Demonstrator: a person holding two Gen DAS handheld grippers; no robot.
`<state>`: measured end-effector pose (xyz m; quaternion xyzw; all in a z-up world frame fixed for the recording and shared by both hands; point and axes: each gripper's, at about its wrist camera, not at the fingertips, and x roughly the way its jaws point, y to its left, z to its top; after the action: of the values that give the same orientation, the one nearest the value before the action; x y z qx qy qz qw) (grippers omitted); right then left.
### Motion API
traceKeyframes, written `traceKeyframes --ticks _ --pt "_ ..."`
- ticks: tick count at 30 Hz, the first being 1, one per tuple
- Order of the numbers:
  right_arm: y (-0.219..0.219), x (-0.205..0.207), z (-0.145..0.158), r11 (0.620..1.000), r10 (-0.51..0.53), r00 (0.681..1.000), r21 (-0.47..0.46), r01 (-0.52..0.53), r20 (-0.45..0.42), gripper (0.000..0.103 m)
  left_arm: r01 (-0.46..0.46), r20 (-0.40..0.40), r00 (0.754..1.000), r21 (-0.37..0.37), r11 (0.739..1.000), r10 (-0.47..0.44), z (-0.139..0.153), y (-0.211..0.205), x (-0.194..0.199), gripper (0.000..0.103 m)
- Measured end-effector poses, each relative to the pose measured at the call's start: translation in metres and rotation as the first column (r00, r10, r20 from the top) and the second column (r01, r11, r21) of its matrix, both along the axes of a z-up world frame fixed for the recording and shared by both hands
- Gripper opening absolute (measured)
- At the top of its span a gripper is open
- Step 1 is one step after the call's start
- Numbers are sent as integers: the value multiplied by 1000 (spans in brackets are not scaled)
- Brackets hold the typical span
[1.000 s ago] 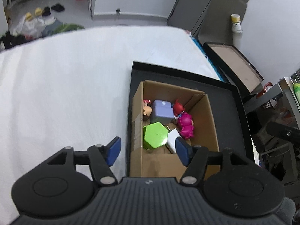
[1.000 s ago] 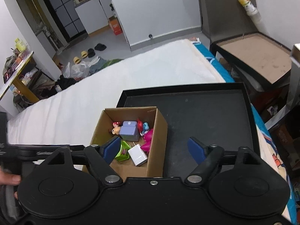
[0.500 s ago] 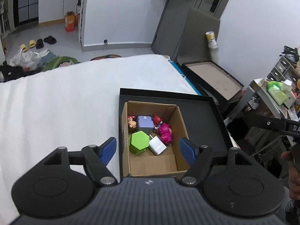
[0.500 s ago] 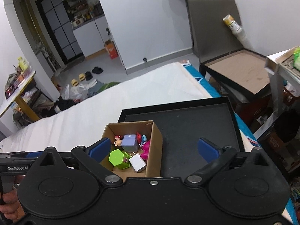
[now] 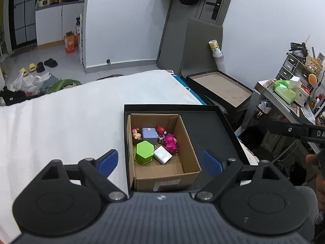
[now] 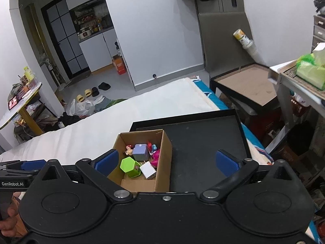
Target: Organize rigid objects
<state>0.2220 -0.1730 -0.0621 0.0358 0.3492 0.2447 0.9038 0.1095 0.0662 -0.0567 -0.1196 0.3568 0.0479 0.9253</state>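
An open cardboard box (image 5: pixel 189 154) (image 6: pixel 163 162) stands in the left part of a black tray (image 5: pixel 211 126) (image 6: pixel 203 140) on the white bed. Inside lie a green hexagonal box (image 5: pixel 144 152) (image 6: pixel 129 165), a white charger (image 5: pixel 162 157) (image 6: pixel 148 170), a lilac cube (image 5: pixel 149 135) (image 6: pixel 140 151), a pink figure (image 5: pixel 170 142) (image 6: pixel 156 155) and small toy figures. My left gripper (image 5: pixel 159 162) hovers above and in front of the box, its jaws opening with nothing held. My right gripper (image 6: pixel 166 160) is wide open and empty, also short of the box.
The white bed (image 5: pixel 61 122) spreads to the left. Another black tray with a brown floor (image 5: pixel 221 87) (image 6: pixel 247 81) sits beyond the bed's far corner. A cluttered desk (image 5: pixel 288 99) stands at right. Shoes and bags (image 6: pixel 85 101) lie on the floor.
Both grippers pulled back and up from the box, which now looks smaller. Both sets of jaws spread wider. The items in the box lie as before.
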Motion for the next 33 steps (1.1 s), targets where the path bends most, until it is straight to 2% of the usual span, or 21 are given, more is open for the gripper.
traceKeyframes --ticks 12,16,22,33 --pt "-15 -30 11 999 -33 998 27 32 49 103 10 41 999 22 1000 -11 12 -18 -29 93" --pt "-19 -39 14 999 -42 997 19 41 72 103 20 64 998 53 998 -23 18 -26 -36 94" --pt "-25 -51 20 998 -58 991 16 56 117 103 18 97 995 55 998 -23 25 -32 -42 96" --pt "-26 -62 21 998 -66 987 2 66 143 103 30 113 993 57 998 -36 27 -36 -47 98"
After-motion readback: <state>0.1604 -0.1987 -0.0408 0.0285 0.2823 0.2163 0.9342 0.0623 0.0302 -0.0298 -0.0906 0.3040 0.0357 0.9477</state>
